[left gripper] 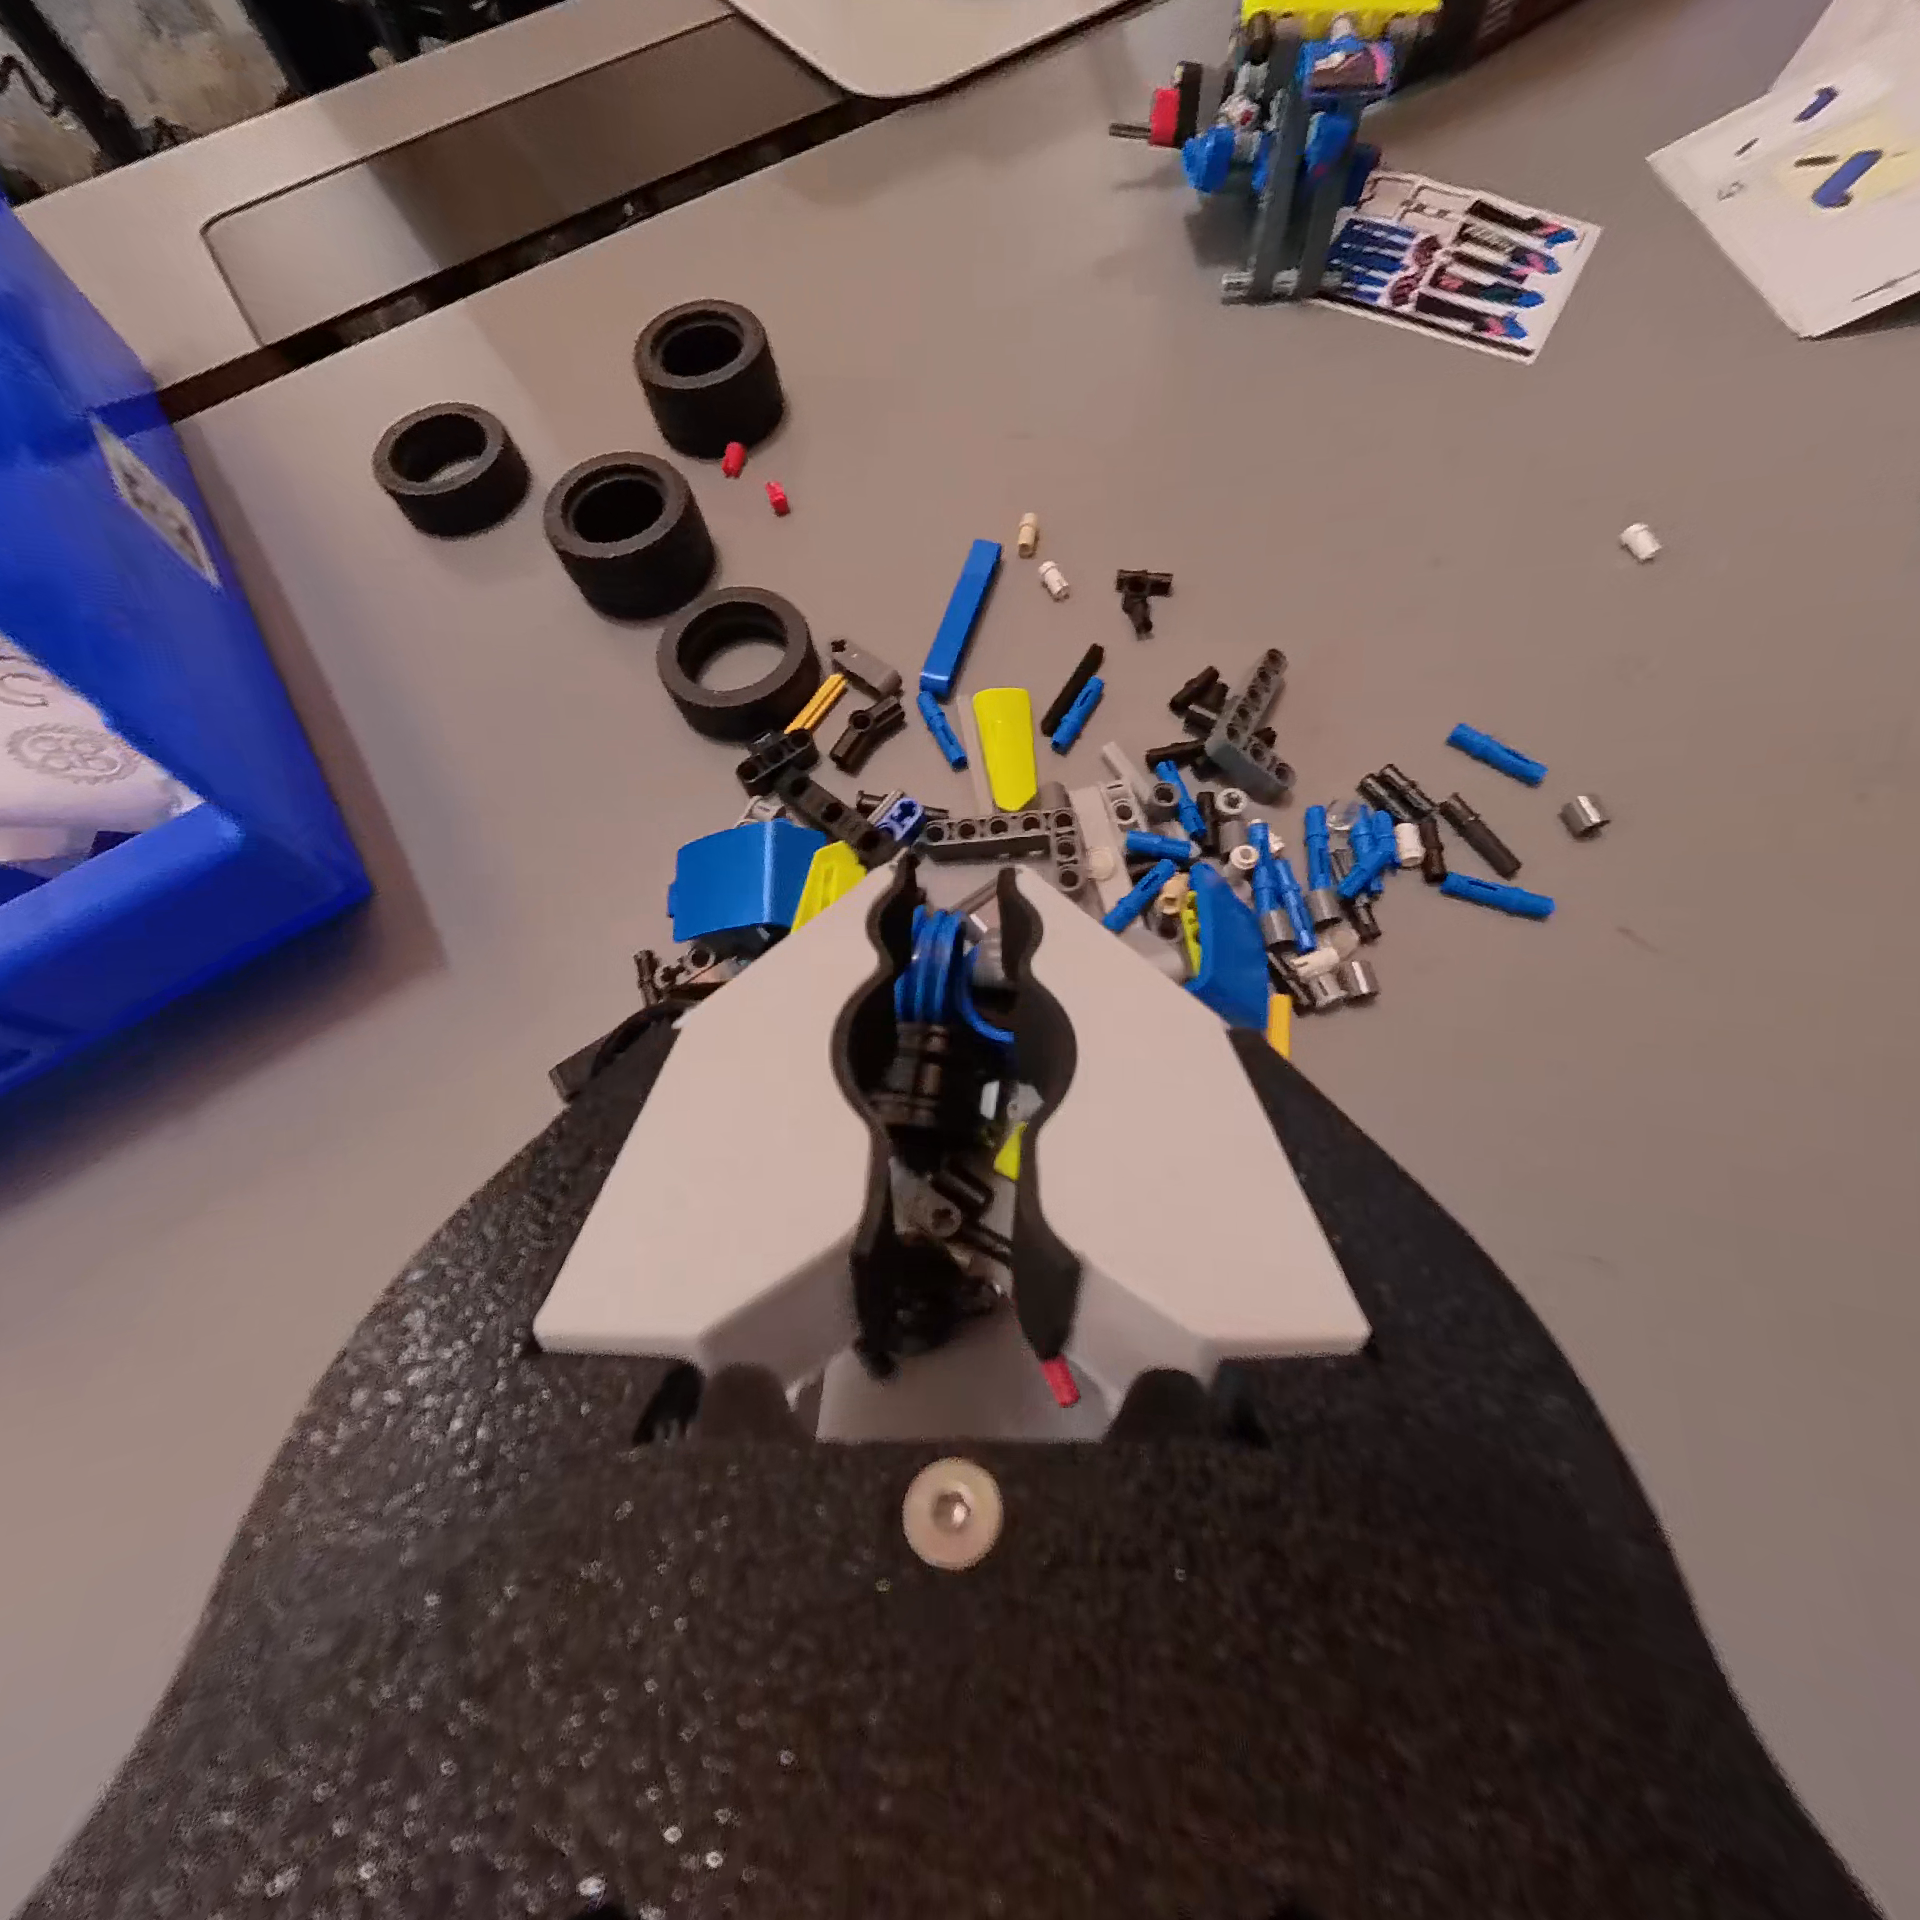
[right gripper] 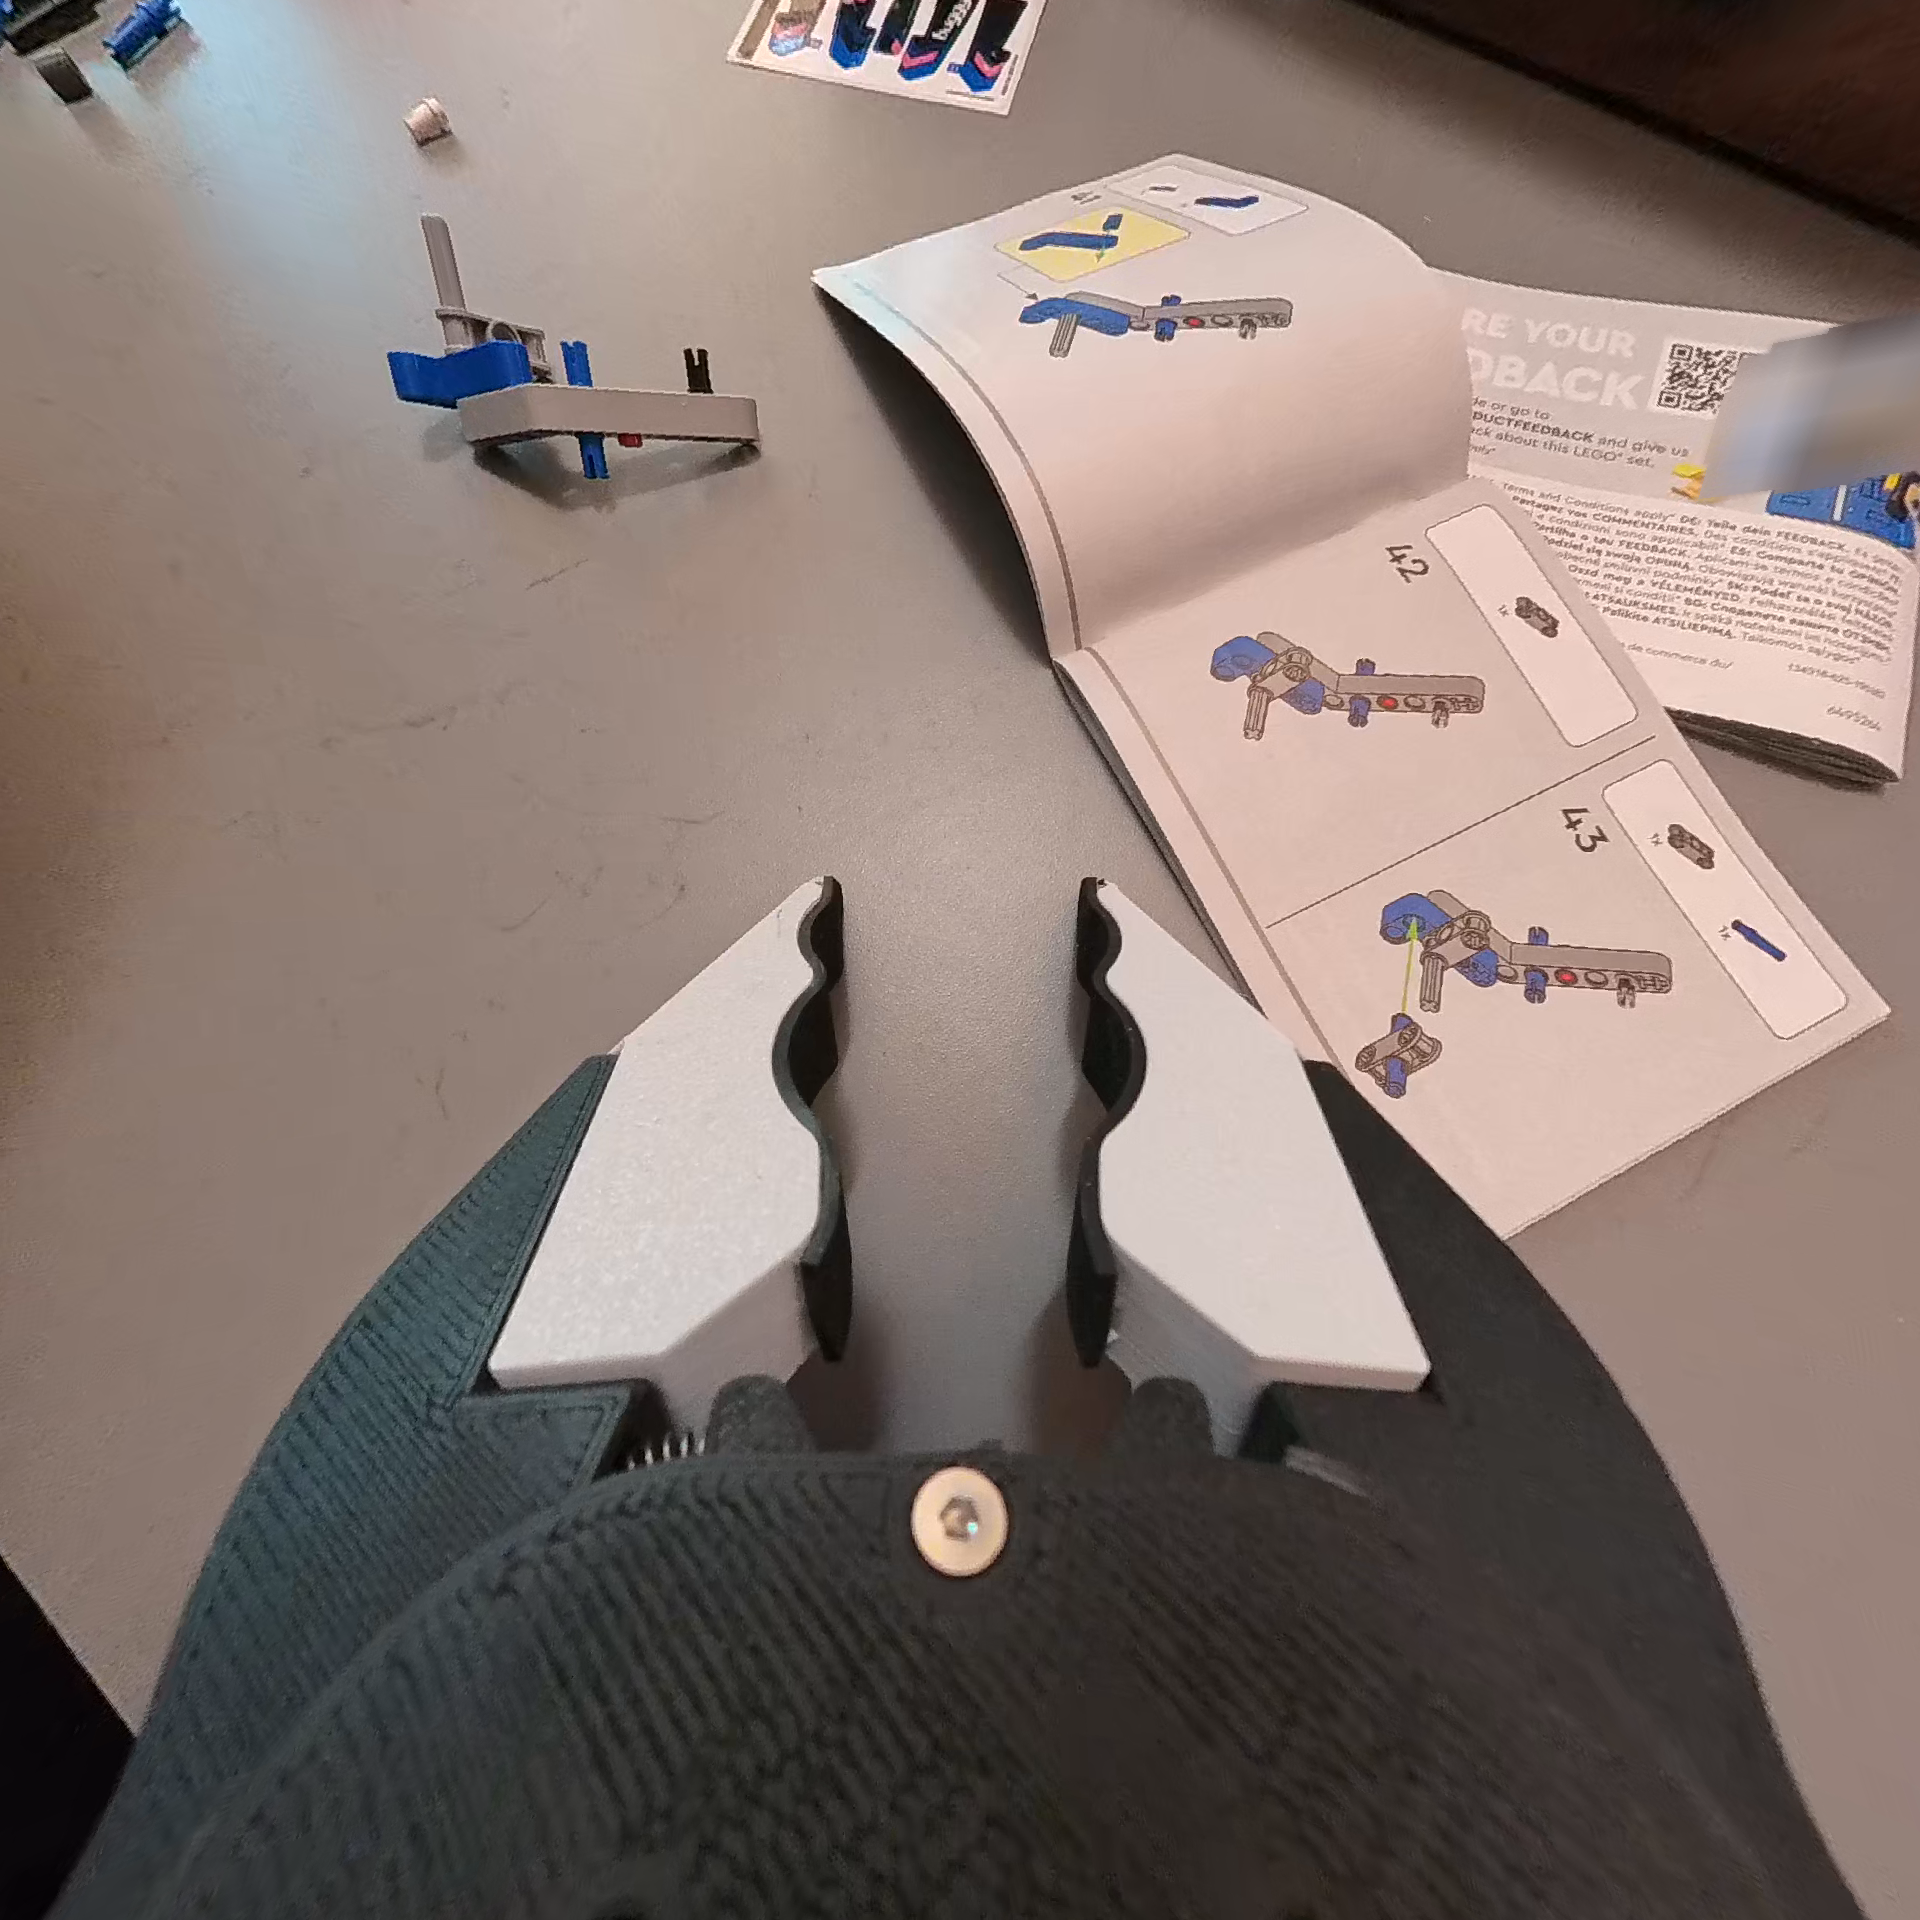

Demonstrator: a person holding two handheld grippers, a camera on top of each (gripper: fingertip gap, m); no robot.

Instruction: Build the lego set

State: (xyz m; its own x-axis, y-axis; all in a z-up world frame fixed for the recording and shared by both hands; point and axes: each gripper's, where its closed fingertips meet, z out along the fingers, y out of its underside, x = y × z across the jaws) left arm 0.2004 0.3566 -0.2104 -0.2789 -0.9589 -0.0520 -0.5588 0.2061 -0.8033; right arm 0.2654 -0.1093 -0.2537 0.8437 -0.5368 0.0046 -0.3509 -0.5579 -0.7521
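Grey table (left gripper: 1351, 436): model (left gripper: 1283, 135) part-built upper right, tyres (left gripper: 623, 530) and pile (left gripper: 1195, 821) unused. My left gripper (left gripper: 956, 914) nearly closed, grip unclear; right gripper (right gripper: 958, 904) spread, empty.

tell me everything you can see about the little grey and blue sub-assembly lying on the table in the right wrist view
The sub-assembly is a small plastic build lying on the grey table, left of the open instruction booklet and ahead of the open right gripper, which does not touch it. A flat light grey beam forms its near side. A blue block sits at its left end, a grey axle sticks up and back, and a blue pin and a short black pin stand along the beam. A red spot shows underneath.
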